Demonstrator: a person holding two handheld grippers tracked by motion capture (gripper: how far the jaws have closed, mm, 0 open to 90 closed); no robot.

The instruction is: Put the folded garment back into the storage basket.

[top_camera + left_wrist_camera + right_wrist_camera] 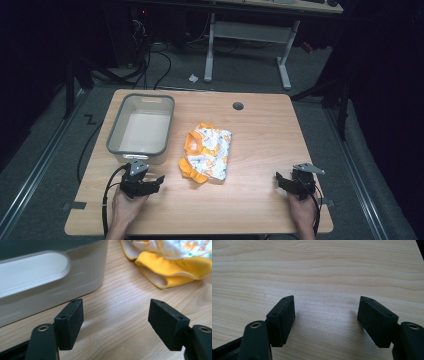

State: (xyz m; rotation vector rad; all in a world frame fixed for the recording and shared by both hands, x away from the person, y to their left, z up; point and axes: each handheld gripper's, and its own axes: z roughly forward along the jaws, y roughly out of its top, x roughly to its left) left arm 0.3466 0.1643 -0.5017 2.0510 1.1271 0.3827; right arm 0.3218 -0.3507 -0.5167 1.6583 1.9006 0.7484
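Garment (207,152): white fabric printed with small orange and greenish motifs, too small to be made out; solid yellow-orange trim and lining. Tub (116,134): grey walls, paler off-white inside. Table (260,145): light wood, fine grain lines, one dark round hole. Left gripper (159,180) and right gripper (278,176): matte black jaws, brass-coloured rivets, grey top plates.

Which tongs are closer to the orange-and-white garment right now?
Left. The left tongs sit just off the garment, toward its lower left beside the grey bin. The right tongs rest farther away near the table's right edge. Both are open and empty.
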